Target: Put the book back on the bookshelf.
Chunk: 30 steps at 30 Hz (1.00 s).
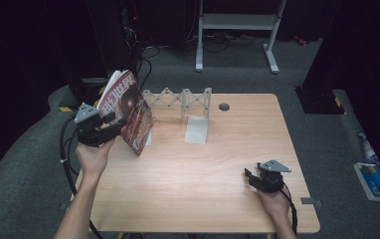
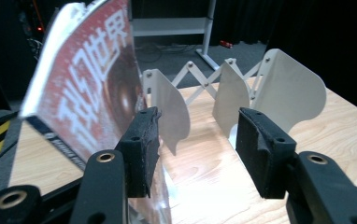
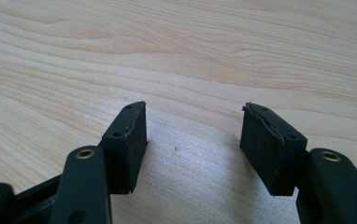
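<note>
Left tongs (image 1: 109, 124) hover at the table's (image 1: 193, 174) left edge, jaws spread. A magazine (image 1: 128, 112) leans tilted just beside the left jaw, lower corner on the table, close to the white rack's (image 1: 180, 102) leftmost divider. In the left gripper view the magazine (image 2: 85, 88) sits outside the left jaw pad, apparently touching it, not pinched between the two; rack (image 2: 242, 93) dividers stand just ahead. Right tongs (image 1: 257, 178) rest near the table's right front, spread, nothing between them (bare wood under them in the right gripper view).

Step, likely: filing the magazine into a rack slot. Next move calls for regripping or nudging the magazine upright, then sliding it between dividers; it could topple.
</note>
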Available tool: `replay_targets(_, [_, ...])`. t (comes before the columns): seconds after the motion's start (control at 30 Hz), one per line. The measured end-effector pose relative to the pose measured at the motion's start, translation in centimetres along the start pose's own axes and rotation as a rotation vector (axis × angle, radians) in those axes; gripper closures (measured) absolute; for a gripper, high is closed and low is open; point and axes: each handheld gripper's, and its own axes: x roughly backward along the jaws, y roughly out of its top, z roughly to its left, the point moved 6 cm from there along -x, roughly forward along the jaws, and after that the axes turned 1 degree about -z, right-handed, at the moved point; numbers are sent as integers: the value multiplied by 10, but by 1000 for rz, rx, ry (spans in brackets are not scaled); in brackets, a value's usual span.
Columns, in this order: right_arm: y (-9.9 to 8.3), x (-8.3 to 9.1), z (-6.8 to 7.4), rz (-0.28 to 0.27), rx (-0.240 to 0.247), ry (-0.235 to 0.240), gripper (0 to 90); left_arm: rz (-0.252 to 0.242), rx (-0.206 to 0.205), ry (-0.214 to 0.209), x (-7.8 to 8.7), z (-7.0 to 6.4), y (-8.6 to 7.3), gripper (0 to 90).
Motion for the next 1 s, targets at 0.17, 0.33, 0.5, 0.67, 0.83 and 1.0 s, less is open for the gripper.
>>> replay_targets(0.17, [0,0,0,0,0,0,410,6,-5,-21,-4,-7,-3,495])
replay_targets(0.33, [0,0,0,0,-1,0,410,8,-4,-39,-6,-13,-5,503])
replay_targets(0.5, [0,0,0,0,0,0,410,14,-10,-52,-8,-16,-6,507])
replay_targets(0.67, [0,0,0,0,-1,0,410,32,-27,-69,-11,-23,-9,508])
replay_targets(0.83, [0,0,0,0,0,0,410,40,-33,-86,-14,-29,-11,508])
replay_targets(1.0, [0,0,0,0,-1,0,410,52,-40,-104,-18,-35,-15,508])
